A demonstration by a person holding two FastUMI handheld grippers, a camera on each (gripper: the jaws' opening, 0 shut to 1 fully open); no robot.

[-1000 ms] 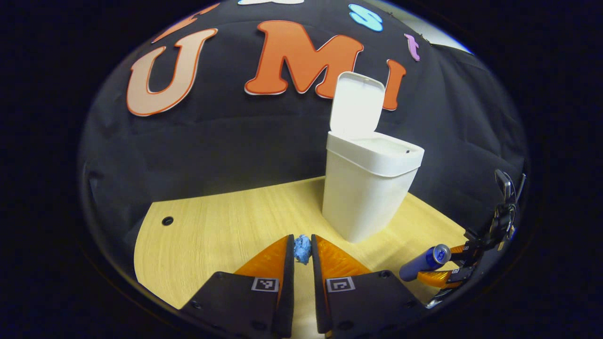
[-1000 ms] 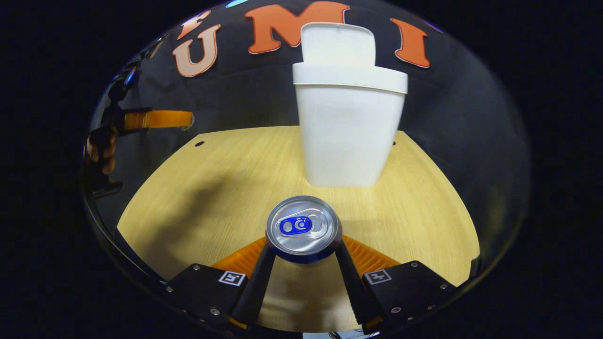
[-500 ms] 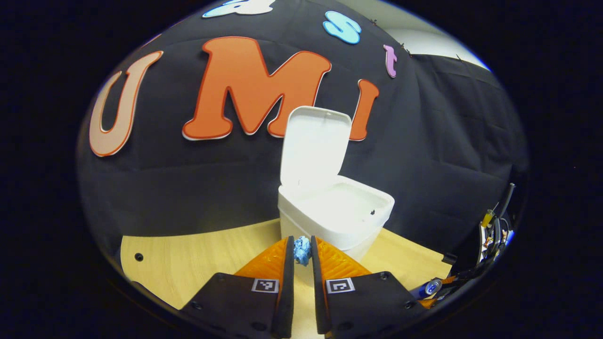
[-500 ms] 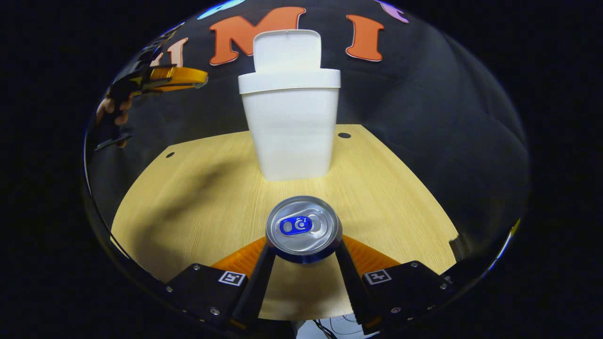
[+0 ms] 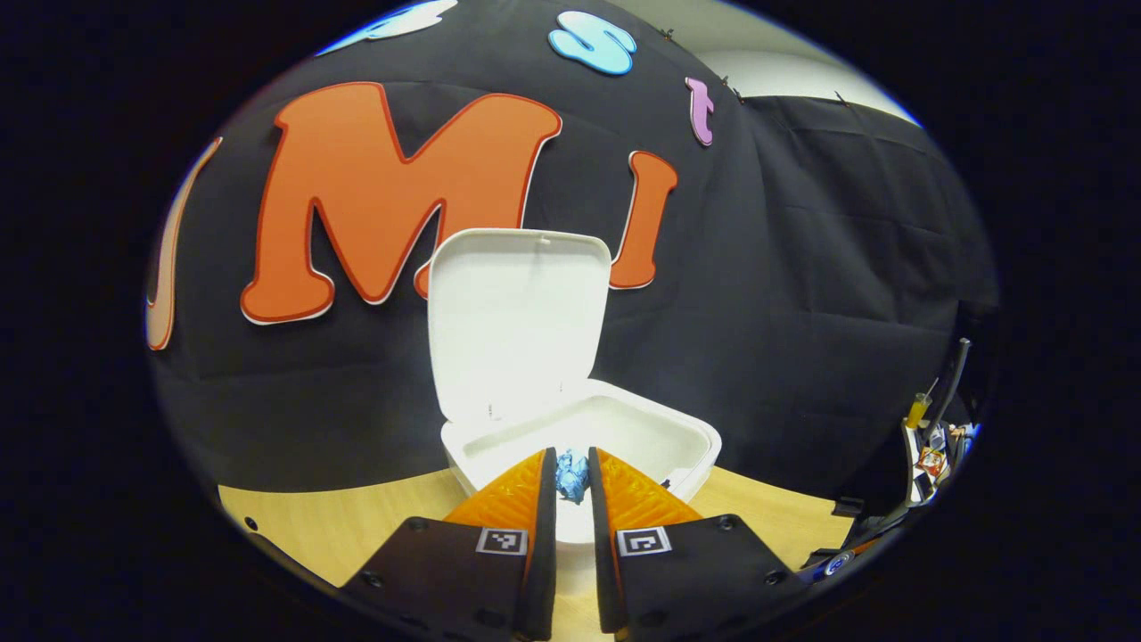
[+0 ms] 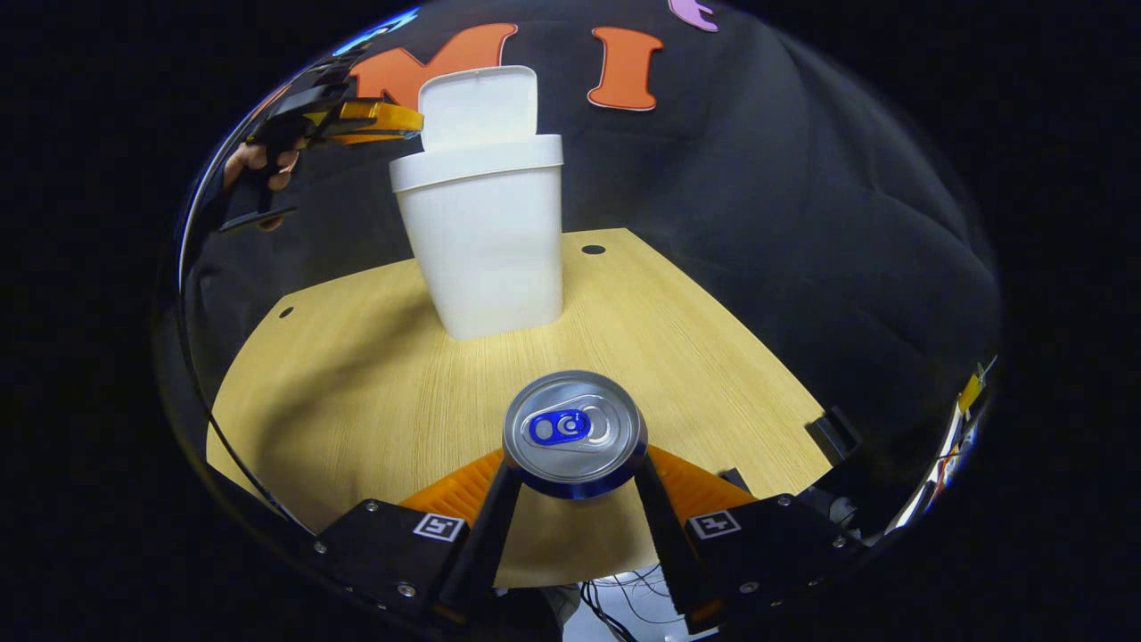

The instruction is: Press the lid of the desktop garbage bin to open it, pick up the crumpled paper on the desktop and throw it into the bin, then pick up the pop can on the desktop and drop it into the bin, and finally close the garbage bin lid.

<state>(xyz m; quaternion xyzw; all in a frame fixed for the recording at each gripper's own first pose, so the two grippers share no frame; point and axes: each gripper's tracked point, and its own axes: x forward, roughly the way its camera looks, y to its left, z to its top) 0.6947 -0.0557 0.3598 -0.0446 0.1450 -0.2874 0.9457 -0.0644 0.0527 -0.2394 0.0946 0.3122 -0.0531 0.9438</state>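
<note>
Crumpled paper (image 5: 571, 475), one blue wad, is seen in the left gripper view pinched between both fingers of the left gripper (image 5: 571, 486), which is clenched on it right at the near rim of the one white garbage bin (image 5: 686, 446). The bin's mouth lies open just beyond the fingertips, and its lid (image 5: 517, 321) is raised upright at the back against the black cloth wall (image 5: 802, 294). Bare desktop (image 5: 330, 526) is seen to either side of the bin, and the blue pop can shows small at the lower right edge (image 5: 836, 564). In the right gripper view, one pop can (image 6: 573, 434) is gripped on both sides by the right gripper (image 6: 570, 473), top facing the camera, held over the near part of the desktop (image 6: 374, 392). Open wood lies between can and bin (image 6: 486, 241). The left gripper (image 6: 406, 120) is seen at the bin's rim, held by a hand (image 6: 258, 165).
</note>
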